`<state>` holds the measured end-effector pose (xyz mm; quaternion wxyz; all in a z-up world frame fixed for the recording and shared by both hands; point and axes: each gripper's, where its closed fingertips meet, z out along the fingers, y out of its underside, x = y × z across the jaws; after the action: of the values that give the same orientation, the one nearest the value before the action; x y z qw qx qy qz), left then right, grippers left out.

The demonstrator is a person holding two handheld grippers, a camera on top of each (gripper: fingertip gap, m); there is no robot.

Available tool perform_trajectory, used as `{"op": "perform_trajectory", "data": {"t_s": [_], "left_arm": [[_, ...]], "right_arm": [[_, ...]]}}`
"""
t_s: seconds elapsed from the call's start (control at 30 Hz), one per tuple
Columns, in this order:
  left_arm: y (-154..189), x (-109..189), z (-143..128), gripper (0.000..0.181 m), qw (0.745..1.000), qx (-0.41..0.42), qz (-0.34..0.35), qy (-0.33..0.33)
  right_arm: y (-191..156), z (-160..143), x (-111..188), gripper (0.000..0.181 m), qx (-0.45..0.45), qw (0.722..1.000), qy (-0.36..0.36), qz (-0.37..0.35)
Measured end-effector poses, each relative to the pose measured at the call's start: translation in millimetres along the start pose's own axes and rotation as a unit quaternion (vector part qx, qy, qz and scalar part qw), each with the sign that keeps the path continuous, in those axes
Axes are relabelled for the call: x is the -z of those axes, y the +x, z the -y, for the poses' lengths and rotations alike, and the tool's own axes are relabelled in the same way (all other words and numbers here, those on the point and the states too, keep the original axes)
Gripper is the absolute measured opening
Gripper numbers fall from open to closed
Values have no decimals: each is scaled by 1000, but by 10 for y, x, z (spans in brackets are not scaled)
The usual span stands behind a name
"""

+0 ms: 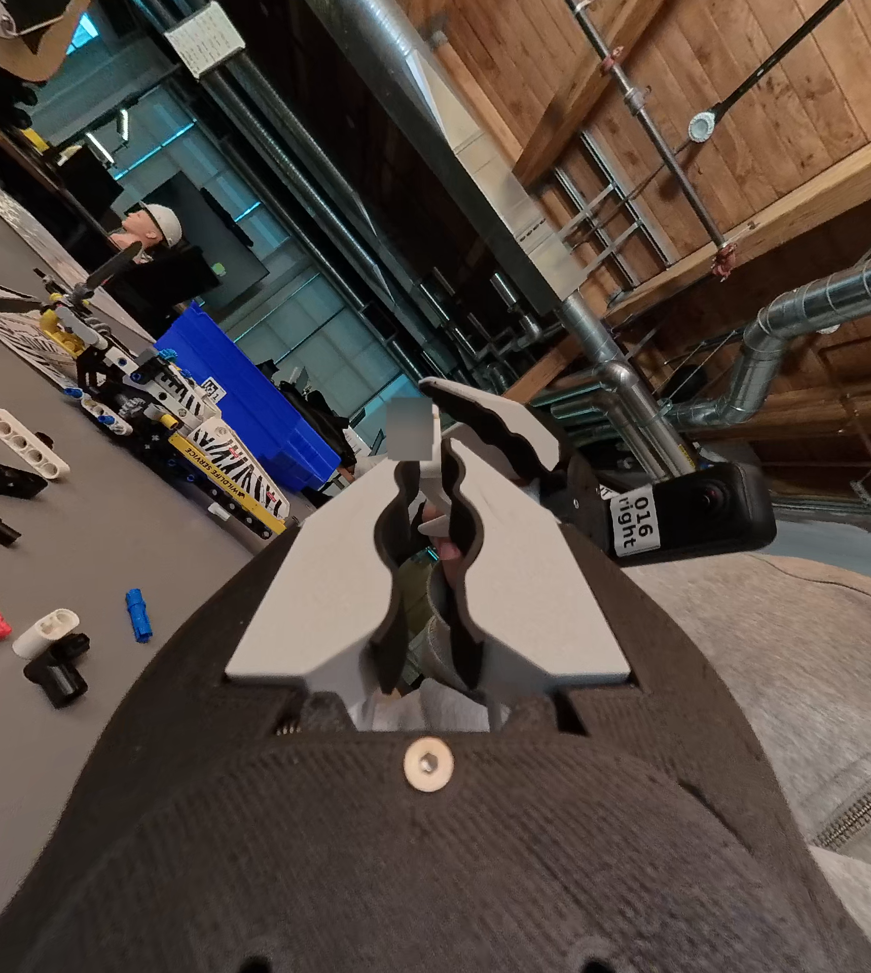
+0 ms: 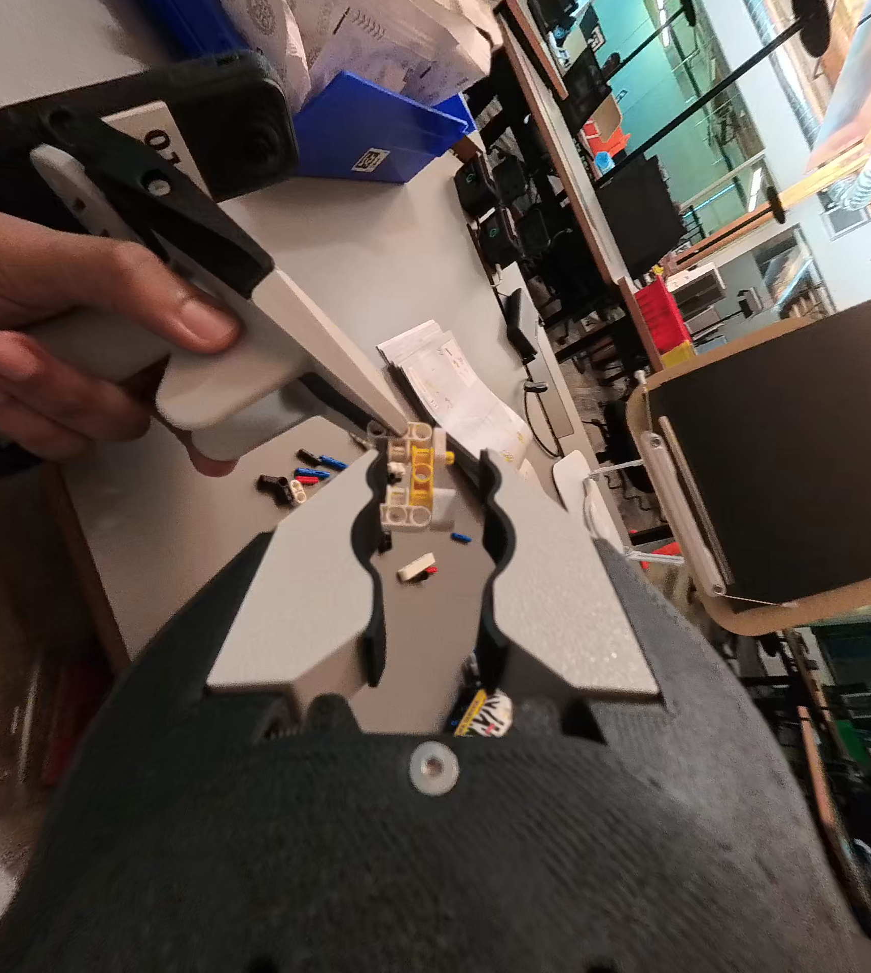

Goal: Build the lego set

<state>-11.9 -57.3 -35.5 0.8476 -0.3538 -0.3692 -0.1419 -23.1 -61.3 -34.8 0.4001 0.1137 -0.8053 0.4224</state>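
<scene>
Left wrist view first. At the far left, loose pieces point(image 1: 28, 447) lie scattered on the grey tabletop point(image 1: 107, 526): white and black beams, blue and red pins, and a black connector. They are spread out flat, probably so each can be picked singly. Behind them stands the partly built helicopter model point(image 1: 175, 410), striped black and white, with a blue bin point(image 1: 265, 400) just beyond it.

In the middle, the left tool point(image 1: 427, 474) is raised off the tabletop. Its two sides are drawn close and pinch a small white and yellow assembly point(image 1: 431, 484), of which only a white sliver shows here. The right tool point(image 1: 486, 426) sits just past it, pointing back toward the same spot.

Right wrist view, from the left: a hand point(image 2: 54, 326) squeezes the left tool's handle, which is likely what keeps that grip tight. The tool's narrow tip meets the top corner of the assembly and holds it in the air, clear of the pieces below. The right tool point(image 2: 431, 463) has its two sides spread well apart, and the assembly sits between their tips, nearer the left one. It grips nothing. The likely purpose is to steady the assembly so the right tool can take hold of it or press on a part. An instruction booklet point(image 2: 454, 389) lies farther right on the tabletop.
</scene>
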Motion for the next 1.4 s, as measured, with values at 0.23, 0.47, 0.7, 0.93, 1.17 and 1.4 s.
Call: {"op": "perform_trajectory", "data": {"t_s": [0.23,0.47,0.7,0.93,1.17,1.4], "left_arm": [[-27,-4,20,7,1000,-3,11,12],[-49,-10,16,7,999,-15,25,12],[-78,-12,22,7,999,-21,38,15],[-94,6,62,7,998,-21,44,29],[-90,20,86,7,998,-22,43,37],[-108,-10,34,7,998,-34,54,22]], "right_arm": [[1,15,-10,31,74,996,-3,-42],[-42,-7,-28,22,82,996,-7,-33],[-41,-29,-47,22,69,997,-8,-30],[-58,17,-6,16,42,999,1,-12],[-44,-62,-25,23,0,1000,-24,5],[-31,-105,-14,5,-8,999,-37,14]]}}
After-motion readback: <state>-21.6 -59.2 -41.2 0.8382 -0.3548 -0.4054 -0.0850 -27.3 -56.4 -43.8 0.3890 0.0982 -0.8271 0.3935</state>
